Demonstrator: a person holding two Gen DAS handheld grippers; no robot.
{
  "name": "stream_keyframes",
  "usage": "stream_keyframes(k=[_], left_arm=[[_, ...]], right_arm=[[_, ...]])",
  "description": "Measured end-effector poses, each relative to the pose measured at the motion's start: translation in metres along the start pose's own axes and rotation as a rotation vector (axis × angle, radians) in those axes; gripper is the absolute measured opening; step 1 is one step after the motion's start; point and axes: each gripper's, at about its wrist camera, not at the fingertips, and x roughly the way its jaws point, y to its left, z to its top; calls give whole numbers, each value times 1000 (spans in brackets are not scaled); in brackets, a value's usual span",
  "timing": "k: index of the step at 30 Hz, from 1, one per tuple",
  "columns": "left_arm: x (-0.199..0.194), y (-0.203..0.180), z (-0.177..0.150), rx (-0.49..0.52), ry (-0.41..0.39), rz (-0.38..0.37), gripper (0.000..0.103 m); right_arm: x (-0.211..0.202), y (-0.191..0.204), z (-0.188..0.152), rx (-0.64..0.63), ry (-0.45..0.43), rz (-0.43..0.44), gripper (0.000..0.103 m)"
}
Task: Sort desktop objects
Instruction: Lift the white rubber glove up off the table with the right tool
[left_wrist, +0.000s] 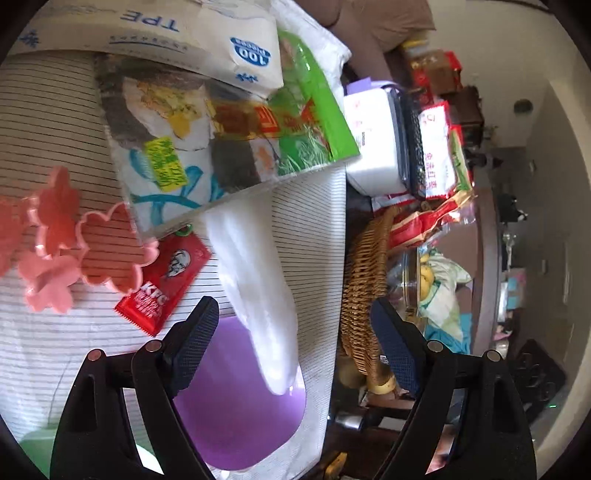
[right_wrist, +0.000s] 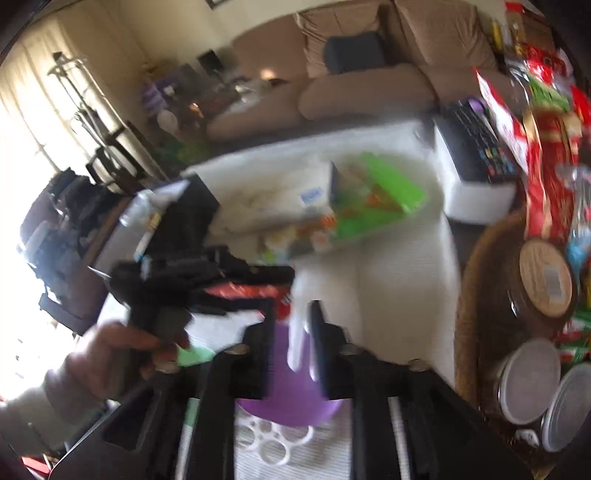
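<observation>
Left claw: my left gripper stands wide apart over the purple tray, clamped on nothing; I judge it is lining up on the white cloth-like piece draped into the tray.
Right claw: my right gripper is partly apart; the blur hides any contact with the white piece between its fingers (I cannot tell).
Purple tray: holds only that white piece's end.
Still to sort: KFC sachet, pink flower cutters, seaweed packet, all loose on the striped cloth.
Wicker basket: crammed with snack packets, off the cloth's edge.
</observation>
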Motion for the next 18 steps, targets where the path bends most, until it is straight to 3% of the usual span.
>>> stream_keyframes(k=[4,5,7,8,9,13,14,15,16,18], left_arm=[[27,4,8,-13,50,116,81],[33,6,10,-21,55,126,75],[39,6,12,-22,55,116,44],[42,4,14,-9,61,117,16],[46,2,15,10,70,126,9],[49,-5,17,38,61,91,6],[47,-11,16,44,57,65,6],[43,-17,15,53,54,42,6],[39,-25,15,66,52,23,6],[21,-51,14,120,32,-13,6]], right_arm=[[43,-13,-18,41,41,-7,45],[56,-14,-21,37,52,-13,45],[70,-13,-28,11,66,-33,48],[81,-12,-29,-7,80,-46,49],[90,-10,-29,-18,94,-52,51],[120,-11,-31,-32,126,-63,51],[123,-11,-32,-30,123,-55,47],[124,-11,-32,-31,113,-49,18],[123,-11,-30,-31,102,-45,8],[109,-6,-23,-42,52,-49,8]])
